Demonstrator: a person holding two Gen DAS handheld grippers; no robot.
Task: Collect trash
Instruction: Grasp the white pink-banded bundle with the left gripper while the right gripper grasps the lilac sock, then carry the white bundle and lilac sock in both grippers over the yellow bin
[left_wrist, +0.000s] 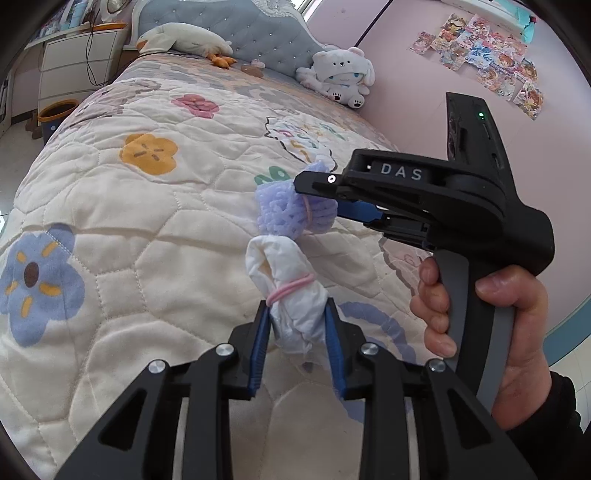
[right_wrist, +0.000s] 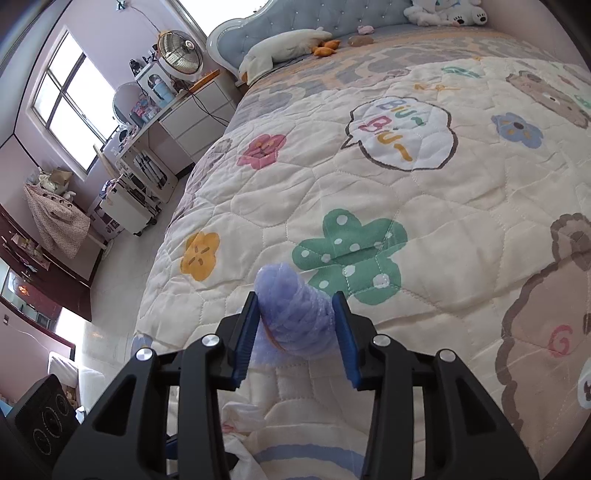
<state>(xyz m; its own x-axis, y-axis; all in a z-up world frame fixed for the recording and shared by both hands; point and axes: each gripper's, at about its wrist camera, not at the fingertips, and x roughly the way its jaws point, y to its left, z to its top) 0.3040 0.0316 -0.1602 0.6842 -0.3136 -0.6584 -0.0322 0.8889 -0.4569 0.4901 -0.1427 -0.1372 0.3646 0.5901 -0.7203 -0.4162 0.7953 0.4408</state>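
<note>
My left gripper (left_wrist: 298, 317) is shut on a white paper wad (left_wrist: 286, 284) bound with a pink rubber band, held above the quilted bed (left_wrist: 155, 229). My right gripper (right_wrist: 295, 306) is shut on a purple foam-net wad (right_wrist: 293, 314); in the left wrist view that gripper (left_wrist: 314, 192) comes in from the right and holds the purple wad (left_wrist: 286, 210) just above the white one, touching it. The white wad also shows at the bottom of the right wrist view (right_wrist: 243, 424).
A plush bear (left_wrist: 338, 79) and a goose plush (left_wrist: 184, 38) lie by the headboard. A bin with an orange rim (left_wrist: 55, 114) stands on the floor left of the bed. Drawers (right_wrist: 195, 110), a fan (right_wrist: 181, 51) and shelves line the wall.
</note>
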